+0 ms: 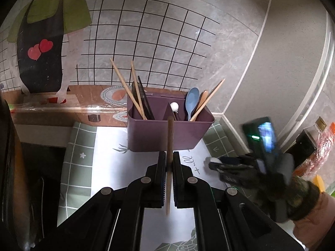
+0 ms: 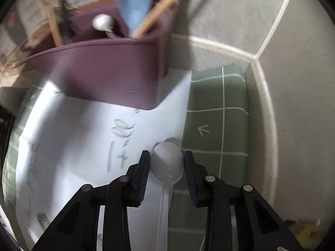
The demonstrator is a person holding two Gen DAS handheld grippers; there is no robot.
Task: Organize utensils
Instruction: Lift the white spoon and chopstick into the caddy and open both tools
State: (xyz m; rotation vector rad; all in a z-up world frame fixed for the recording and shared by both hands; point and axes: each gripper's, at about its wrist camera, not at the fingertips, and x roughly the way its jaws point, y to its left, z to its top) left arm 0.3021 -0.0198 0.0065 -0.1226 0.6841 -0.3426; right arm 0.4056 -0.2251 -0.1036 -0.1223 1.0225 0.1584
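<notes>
My left gripper (image 1: pixel 169 156) is shut on a brown wooden chopstick (image 1: pixel 170 133), which stands nearly upright in front of the purple utensil caddy (image 1: pixel 167 133). The caddy's left compartment holds chopsticks (image 1: pixel 129 92); its right one holds a blue spoon (image 1: pixel 191 100) and wooden utensils. In the right wrist view my right gripper (image 2: pixel 167 161) points down at a white plastic spoon (image 2: pixel 167 163) lying on the mat. The spoon's bowl sits between the two fingers, which stand close at its sides without clearly pressing it. The caddy (image 2: pixel 104 73) is just beyond it.
A white printed mat (image 2: pixel 73 125) lies over a green checked cloth (image 2: pixel 213 104) that runs to the wall corner. Bottles (image 1: pixel 309 138) stand at the right. A gloved hand (image 1: pixel 272 179) carries the right gripper. A dark cooktop edge (image 1: pixel 12 167) lies at the left.
</notes>
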